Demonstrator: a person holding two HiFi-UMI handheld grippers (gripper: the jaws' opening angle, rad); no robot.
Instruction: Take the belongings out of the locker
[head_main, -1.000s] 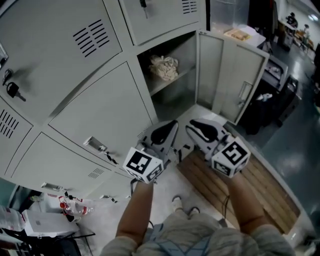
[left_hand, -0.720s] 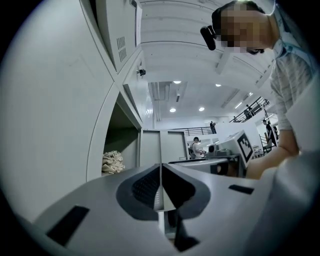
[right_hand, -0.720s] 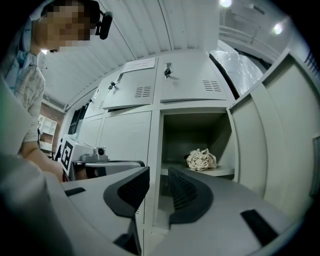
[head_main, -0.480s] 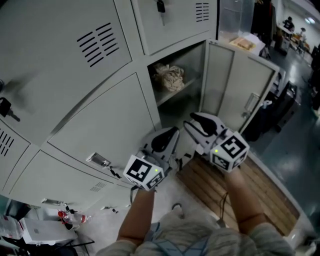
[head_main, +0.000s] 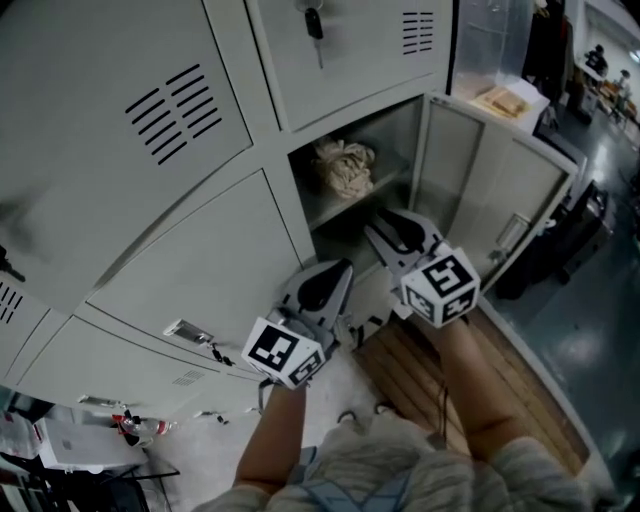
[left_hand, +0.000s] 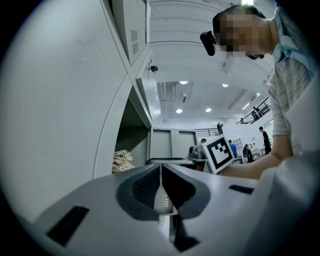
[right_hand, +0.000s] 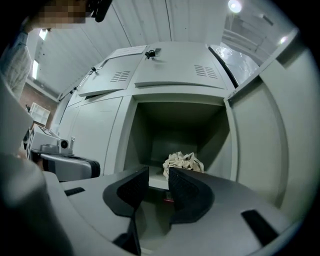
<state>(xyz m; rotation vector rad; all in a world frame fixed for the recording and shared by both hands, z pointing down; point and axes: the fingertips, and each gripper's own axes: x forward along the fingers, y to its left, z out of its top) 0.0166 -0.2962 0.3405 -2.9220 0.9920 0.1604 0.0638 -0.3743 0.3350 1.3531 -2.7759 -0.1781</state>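
Note:
A crumpled cream cloth bundle (head_main: 345, 165) lies on the shelf of the open locker (head_main: 400, 125); it also shows in the right gripper view (right_hand: 182, 162) and the left gripper view (left_hand: 121, 161). My right gripper (head_main: 378, 228) points at the opening just below the shelf. Its jaws stand a narrow gap apart, open (right_hand: 158, 172), with nothing between them. Something small and red (right_hand: 167, 199) shows low behind that gap. My left gripper (head_main: 338, 272) hangs lower, before the closed door to the left, shut (left_hand: 161, 167) and empty.
The locker's door (head_main: 500, 190) is swung out to the right. A key (head_main: 312, 20) hangs from the locker above. Wooden slats (head_main: 420, 370) cover the floor below. Dark bags (head_main: 560, 240) stand at the right. Bottles and boxes (head_main: 130, 425) sit at the bottom left.
My right gripper has risen and moved in toward the locker opening. The left gripper has hardly moved. The head view has shifted, so the locker sits lower and nearer.

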